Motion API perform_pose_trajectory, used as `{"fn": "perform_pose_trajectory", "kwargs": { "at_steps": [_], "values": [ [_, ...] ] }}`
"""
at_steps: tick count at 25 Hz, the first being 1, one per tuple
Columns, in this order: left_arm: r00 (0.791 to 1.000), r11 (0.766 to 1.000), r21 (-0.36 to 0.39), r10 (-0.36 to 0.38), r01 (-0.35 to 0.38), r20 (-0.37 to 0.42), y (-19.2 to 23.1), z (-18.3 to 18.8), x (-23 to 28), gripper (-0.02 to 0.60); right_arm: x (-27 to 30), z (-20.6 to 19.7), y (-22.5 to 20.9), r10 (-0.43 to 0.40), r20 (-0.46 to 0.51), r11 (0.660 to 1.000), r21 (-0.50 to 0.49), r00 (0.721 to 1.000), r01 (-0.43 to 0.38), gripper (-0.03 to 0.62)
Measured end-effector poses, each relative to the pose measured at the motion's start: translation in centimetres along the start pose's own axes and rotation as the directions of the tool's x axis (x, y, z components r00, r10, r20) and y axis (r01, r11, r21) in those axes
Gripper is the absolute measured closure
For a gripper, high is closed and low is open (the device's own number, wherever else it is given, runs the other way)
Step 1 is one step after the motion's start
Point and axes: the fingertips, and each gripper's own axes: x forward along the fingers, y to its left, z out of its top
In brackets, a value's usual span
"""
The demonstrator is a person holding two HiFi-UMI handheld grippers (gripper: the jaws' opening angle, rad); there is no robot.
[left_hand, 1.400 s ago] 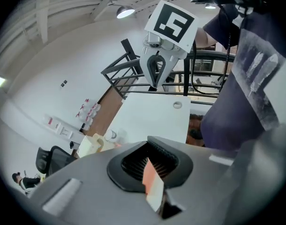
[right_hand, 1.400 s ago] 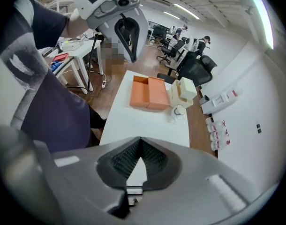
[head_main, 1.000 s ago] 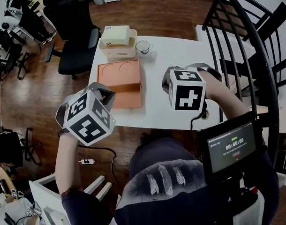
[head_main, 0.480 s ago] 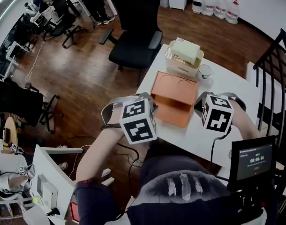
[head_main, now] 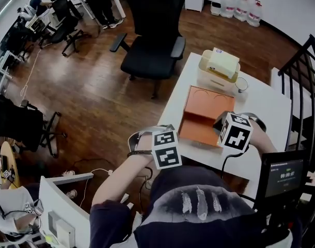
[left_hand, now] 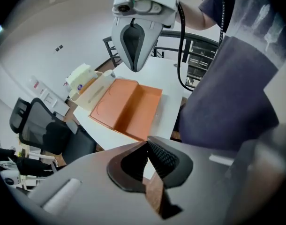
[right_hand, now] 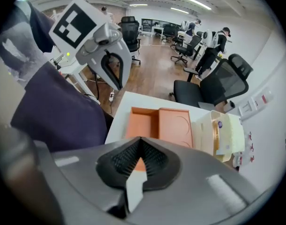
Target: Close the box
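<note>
Though open, box on white table.

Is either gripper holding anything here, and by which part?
Nothing is held: the left gripper and right gripper both have jaws together, empty, short of the open orange box.

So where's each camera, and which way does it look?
Head view: on the person's head, looking steeply down at the open orange box on the white table; both arms and torso show.
Left gripper view: on the left gripper, along its shut jaws toward the box; right gripper above.
Right gripper view: on the right gripper, facing the box; left gripper upper left.
Shared: all three see the box.
</note>
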Motion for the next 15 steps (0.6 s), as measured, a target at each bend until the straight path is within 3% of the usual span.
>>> {"fn": "perform_pose_trajectory", "kwargs": {
  "at_steps": [5, 10, 15],
  "values": [
    [0.997, 0.997, -0.001, -0.076, 0.076, -0.013, -2.1, -1.5, 4.1, 0.568, 2.2, 0.7, 1.3, 0.053, -0.016, 0.998, 0.018, 0.998, -0.052, 0.591],
    [0.983, 0.983, 0.004, -0.181, 0.181, 0.006, -3.7, -0.2, 6.0, 0.568, 4.5, -0.4, 4.5, 0.138, -0.058, 0.990, 0.023, 0.989, -0.137, 0.590],
    [0.965, 0.966, 0.013, -0.259, 0.260, -0.033, -4.4, -0.1, 7.2, 0.568, 7.0, -1.3, 7.2, 0.230, -0.077, 0.973, 0.052, 0.970, -0.227, 0.589]
  ]
}}
